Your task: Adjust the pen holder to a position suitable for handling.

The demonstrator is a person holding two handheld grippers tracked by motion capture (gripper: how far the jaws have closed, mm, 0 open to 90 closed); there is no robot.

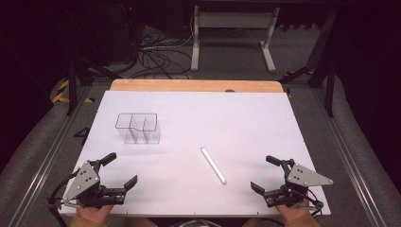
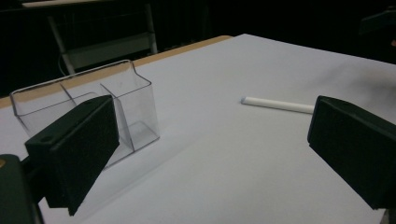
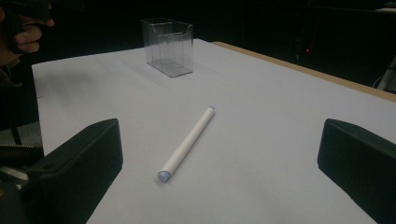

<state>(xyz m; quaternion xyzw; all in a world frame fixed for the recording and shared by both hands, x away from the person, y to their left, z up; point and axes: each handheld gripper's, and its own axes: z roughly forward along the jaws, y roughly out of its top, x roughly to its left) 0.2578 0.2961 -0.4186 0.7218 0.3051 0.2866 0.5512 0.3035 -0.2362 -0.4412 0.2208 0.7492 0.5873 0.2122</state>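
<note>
A white pen-like stick (image 1: 213, 165) lies flat on the white table (image 1: 236, 118), right of the middle. A clear plastic box with compartments (image 1: 138, 128) stands upright at the left. My left gripper (image 1: 120, 171) hovers open near the front left corner, with nothing between its jaws. In the left gripper view the clear box (image 2: 88, 100) stands close behind the left jaw and the stick (image 2: 278, 104) lies farther right. My right gripper (image 1: 265, 172) is open near the front right corner. The right gripper view has the stick (image 3: 187, 142) just ahead between the jaws, and the box (image 3: 169, 45) far behind.
A wooden strip (image 1: 196, 85) runs along the table's far edge. Beyond it stand a white frame's legs (image 1: 231, 40) and cables on the floor. Metal rails (image 1: 347, 161) flank the table. A hand (image 3: 25, 35) shows at the upper left of the right gripper view.
</note>
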